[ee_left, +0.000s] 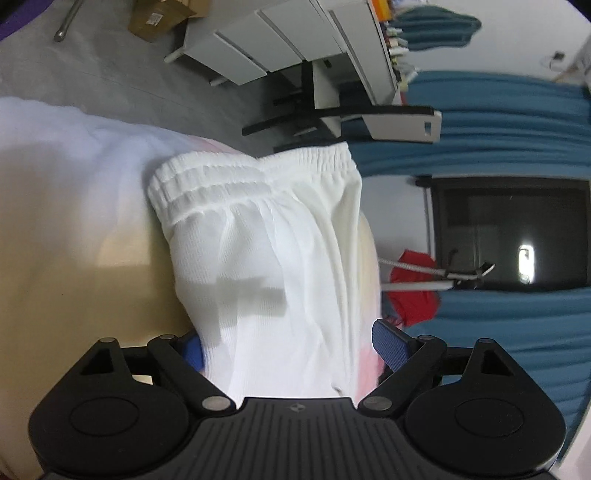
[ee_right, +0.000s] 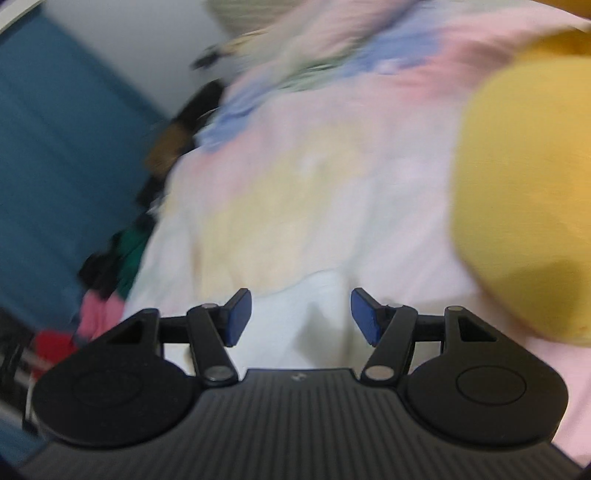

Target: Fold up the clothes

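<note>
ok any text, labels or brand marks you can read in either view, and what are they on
No readable words in either view.
Cardboard box: it has a pale label, too small and blurred to read.
Left gripper and right gripper: a small embossed emblem on each body, no letters legible.
White shorts: no visible print or tag.
Items on the shelf: too blurred to read.

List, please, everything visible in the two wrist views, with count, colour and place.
shorts: one, white, elastic waistband, lying on the bedspread between the left gripper's fingers
bedspread: one, pastel pink, yellow and blue, under the garment
yellow cushion: one, right edge of the right wrist view, blurred
curtain: one, blue, background
red cloth: one, beyond the bed's edge
cardboard box: one, brown, on the floor
left gripper: black, blue pads, open
right gripper: black, blue pads, open
</note>
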`<state>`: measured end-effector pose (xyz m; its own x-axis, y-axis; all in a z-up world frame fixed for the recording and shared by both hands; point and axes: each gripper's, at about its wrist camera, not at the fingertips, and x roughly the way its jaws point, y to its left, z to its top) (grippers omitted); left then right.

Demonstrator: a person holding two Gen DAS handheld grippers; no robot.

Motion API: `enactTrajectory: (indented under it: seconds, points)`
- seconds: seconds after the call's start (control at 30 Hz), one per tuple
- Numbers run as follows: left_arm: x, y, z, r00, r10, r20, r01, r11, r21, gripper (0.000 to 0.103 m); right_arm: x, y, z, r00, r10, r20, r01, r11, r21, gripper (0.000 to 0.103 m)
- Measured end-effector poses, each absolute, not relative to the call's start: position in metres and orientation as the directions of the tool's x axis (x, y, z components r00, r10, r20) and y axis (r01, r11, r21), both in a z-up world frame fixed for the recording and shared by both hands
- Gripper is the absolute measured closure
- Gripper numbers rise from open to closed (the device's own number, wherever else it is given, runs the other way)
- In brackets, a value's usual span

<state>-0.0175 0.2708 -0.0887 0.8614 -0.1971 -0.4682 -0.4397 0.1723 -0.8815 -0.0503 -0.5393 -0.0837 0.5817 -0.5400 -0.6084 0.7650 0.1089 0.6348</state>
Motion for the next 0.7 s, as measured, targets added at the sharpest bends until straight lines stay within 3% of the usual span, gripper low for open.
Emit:
enactTrajectory:
  seconds: [0.17, 0.33, 0.4, 0.47, 0.57, 0.7]
  points:
    - [-0.009, 0.272, -0.104, 0.834, -0.226, -0.504, -0.486, 0.134, -0.864, 0.033, -0.037, -0.541, -0.105, 0.586, -0.469, -0.661, 0.771, 0.072, 0.633, 0.040]
    - [0.007, 0.274, -0.117, 0.793, -0.254, -0.553, -0.537, 0.134, -0.833, 0.041, -0.010, -0.541, -0.124, 0.628, -0.367, -0.686, 0.763, 0.122, 0.634, 0.041]
    - [0.012, 0.273, -0.120, 0.775, -0.254, -0.578, -0.559, 0.152, -0.815, 0.053, 0.001, -0.541, -0.132, 0.642, -0.324, -0.695, 0.759, 0.141, 0.636, 0.050]
    - [0.016, 0.273, -0.122, 0.762, -0.249, -0.598, -0.573, 0.169, -0.802, 0.065, 0.011, -0.541, -0.139, 0.654, -0.283, -0.701, 0.753, 0.160, 0.638, 0.088]
    - [0.017, 0.274, -0.119, 0.775, -0.224, -0.591, -0.560, 0.188, -0.807, 0.085, 0.007, -0.549, -0.128, 0.672, -0.323, -0.667, 0.735, 0.184, 0.652, 0.093]
    - [0.008, 0.268, -0.100, 0.826, -0.172, -0.537, -0.488, 0.258, -0.833, 0.090, 0.002, -0.559, -0.114, 0.694, -0.373, -0.616, 0.711, 0.217, 0.669, 0.097]
